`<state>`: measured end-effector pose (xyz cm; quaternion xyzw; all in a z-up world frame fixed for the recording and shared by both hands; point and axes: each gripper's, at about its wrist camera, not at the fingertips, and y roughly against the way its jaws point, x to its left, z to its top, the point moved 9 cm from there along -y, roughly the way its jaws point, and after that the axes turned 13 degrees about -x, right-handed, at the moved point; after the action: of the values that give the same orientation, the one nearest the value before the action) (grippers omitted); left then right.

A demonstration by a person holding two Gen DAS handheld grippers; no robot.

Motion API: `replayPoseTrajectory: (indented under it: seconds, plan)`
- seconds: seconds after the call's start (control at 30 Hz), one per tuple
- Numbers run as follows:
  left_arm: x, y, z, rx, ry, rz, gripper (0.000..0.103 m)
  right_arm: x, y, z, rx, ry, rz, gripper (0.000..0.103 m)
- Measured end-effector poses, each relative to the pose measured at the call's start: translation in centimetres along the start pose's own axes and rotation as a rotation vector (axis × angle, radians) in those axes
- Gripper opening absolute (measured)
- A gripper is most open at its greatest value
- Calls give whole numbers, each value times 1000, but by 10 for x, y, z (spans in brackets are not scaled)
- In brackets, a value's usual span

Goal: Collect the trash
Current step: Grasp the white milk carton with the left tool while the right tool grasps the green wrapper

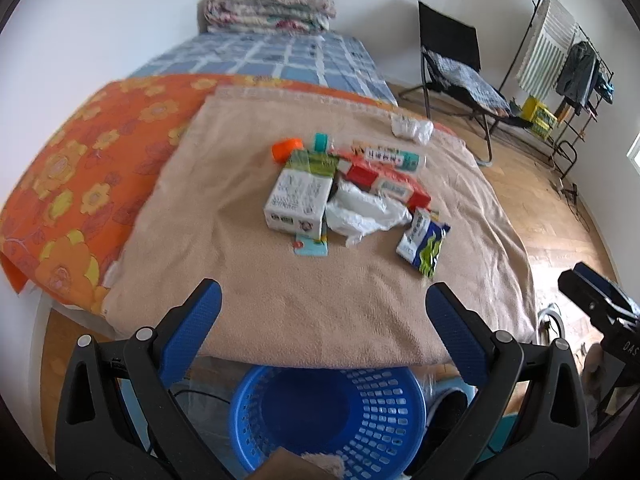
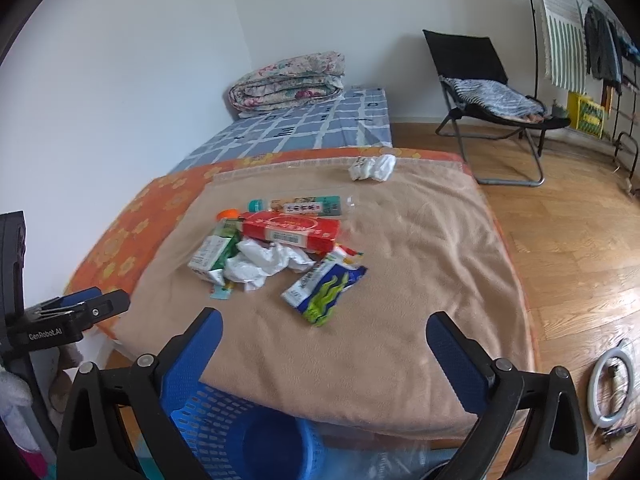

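I see both my left gripper point(image 1: 323, 300) and right gripper point(image 2: 323, 330) wide open, holding nothing; the round blue plastic basket point(image 1: 360, 412) is below the fingers, the trash pile point(image 1: 352, 196) ahead.

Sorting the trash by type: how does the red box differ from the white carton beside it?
The red box is long, flat and red with a barcode label; the white carton is squarer, white with green print. The red box rests partly on the crumpled white plastic bag; the white carton lies left of that bag. Both lie on the tan blanket, ungrasped.
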<state>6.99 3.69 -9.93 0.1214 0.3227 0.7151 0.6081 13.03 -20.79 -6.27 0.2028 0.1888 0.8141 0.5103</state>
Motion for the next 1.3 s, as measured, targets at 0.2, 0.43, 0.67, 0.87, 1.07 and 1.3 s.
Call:
replayPoseTrajectory:
  seconds: [0.2, 0.43, 0.67, 0.87, 1.07, 1.3]
  plan:
    - [10, -17, -2, 33, 13, 2, 103, -23, -7, 7, -1, 31, -70, 103]
    - [13, -27, 32, -34, -26, 30, 103, -59, -28, 13, -25, -55, -88, 103]
    - [25, -70, 49, 19, -2, 9, 86, -71, -62, 17, 3, -105, -63, 98]
    - [24, -101, 42, 104, 16, -9, 86, -60, -110, -4, 173, -113, 22, 81]
    - [14, -129, 43, 151, -22, -8, 86, -57, -137, -11, 228, -145, 41, 81]
    - [26, -162, 49, 202, 85, -11, 86, -46, -153, -12, 272, -219, 77, 81]
